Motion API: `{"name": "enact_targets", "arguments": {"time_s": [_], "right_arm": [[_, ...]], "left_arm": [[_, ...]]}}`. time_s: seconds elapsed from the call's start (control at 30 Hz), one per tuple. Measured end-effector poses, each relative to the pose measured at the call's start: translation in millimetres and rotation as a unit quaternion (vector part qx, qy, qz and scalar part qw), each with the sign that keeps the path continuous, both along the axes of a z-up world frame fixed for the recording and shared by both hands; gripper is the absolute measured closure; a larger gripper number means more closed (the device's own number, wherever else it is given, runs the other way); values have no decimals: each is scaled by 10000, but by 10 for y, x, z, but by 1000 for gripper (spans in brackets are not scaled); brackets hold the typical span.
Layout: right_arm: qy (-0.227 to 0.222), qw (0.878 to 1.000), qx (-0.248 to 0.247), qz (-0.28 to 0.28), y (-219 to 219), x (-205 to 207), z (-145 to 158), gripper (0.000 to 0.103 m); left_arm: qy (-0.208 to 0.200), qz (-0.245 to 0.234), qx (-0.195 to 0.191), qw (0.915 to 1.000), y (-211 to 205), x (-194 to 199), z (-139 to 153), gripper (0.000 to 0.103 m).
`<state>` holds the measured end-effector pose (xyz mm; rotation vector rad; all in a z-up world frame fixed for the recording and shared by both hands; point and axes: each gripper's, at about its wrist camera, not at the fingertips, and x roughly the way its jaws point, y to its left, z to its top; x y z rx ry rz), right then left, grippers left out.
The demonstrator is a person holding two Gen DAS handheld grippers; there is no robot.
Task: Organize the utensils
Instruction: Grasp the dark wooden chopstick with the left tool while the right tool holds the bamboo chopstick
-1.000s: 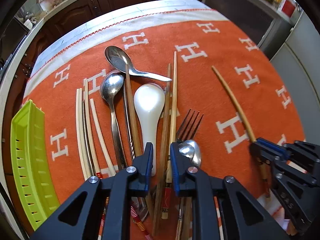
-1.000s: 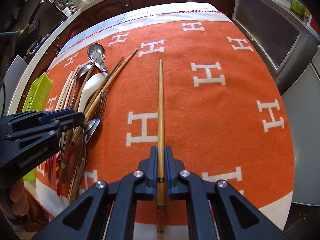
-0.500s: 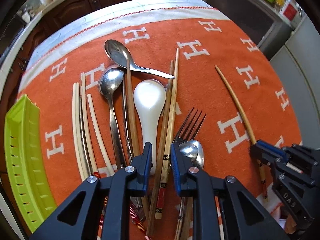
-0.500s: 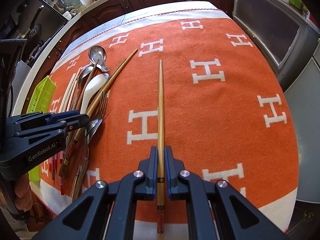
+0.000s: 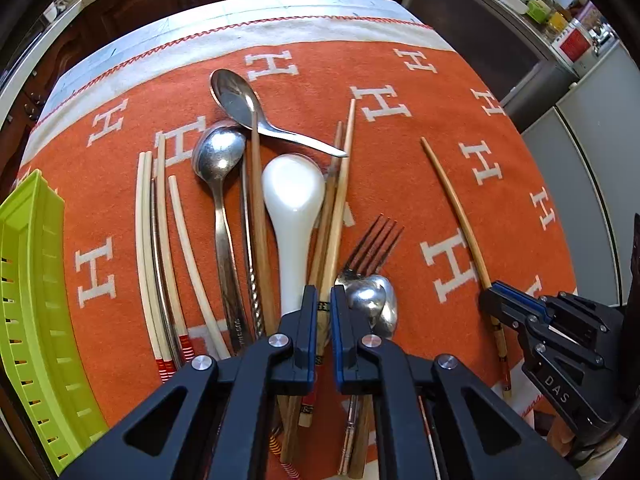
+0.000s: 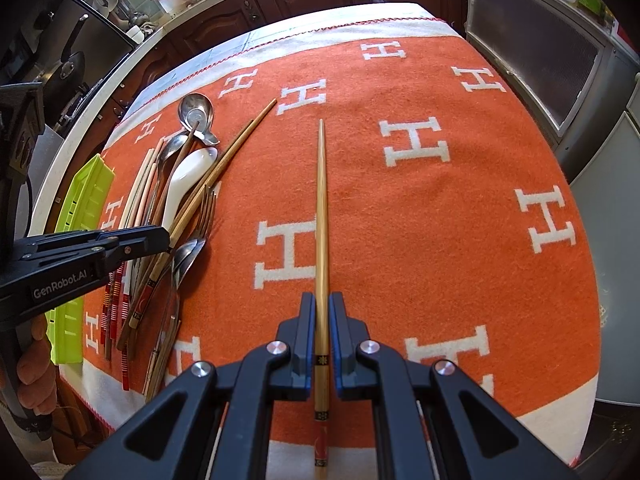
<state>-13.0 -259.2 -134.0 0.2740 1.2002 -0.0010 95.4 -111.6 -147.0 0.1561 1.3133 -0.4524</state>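
The left gripper [image 5: 324, 312] points steeply down over a heap of utensils on a worktop covered by an orange woven cloth with white H letters [image 5: 400, 168]. Its fingers have just been closing and now pinch the decorated handle end of a light brown wooden chopstick [image 5: 340, 200], whose tip reaches up toward the top of the cloth beside a second brown chopstick. Just left of that pair lies a glossy white ceramic soup spoon [image 5: 294, 208], bowl up. Further left are a long steel spoon [image 5: 220, 184], a wooden stick crossing a short steel spoon [image 5: 240, 104], and a bundle of cream chopsticks with red-striped ends [image 5: 160, 248]. To the right of the fingers, a steel fork [image 5: 374, 242] lies with its tines fanned out, above two overlapping steel spoon bowls [image 5: 372, 300]. A lime green slotted plastic tray [image 5: 28, 288] sits at the left edge of the cloth.

The right gripper [image 6: 320, 324] is nearly closed on a single golden-brown bamboo chopstick [image 6: 322, 216], holding it near its patterned red handle end; the stick lies along the cloth, well apart from the heap, tip pointing away
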Motion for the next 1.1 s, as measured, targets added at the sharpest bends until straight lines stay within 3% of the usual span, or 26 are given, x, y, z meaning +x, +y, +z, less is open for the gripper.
{"name": "enact_targets", "arguments": {"time_s": [0.1, 0.43, 0.57, 0.67, 0.73, 1.1], "right_arm": [[1, 10000, 7, -10, 2, 0, 0, 96], [12, 10000, -52, 10, 20, 3, -2, 96], [12, 10000, -57, 12, 15, 2, 0, 96], [13, 10000, -69, 17, 22, 12, -3, 96], [14, 10000, -69, 14, 28, 14, -3, 96], [54, 10000, -62, 25, 47, 23, -4, 96]], "left_arm": [[-48, -57, 164, 9998, -28, -31, -18, 98], [266, -157, -43, 9995, -42, 27, -152, 88], [152, -266, -20, 9995, -97, 3, -161, 83], [108, -291, 22, 9995, -120, 3, -157, 86], [134, -257, -34, 9996, -113, 6, -148, 98], [116, -33, -391, 9992, 100, -9, -17, 98]]}}
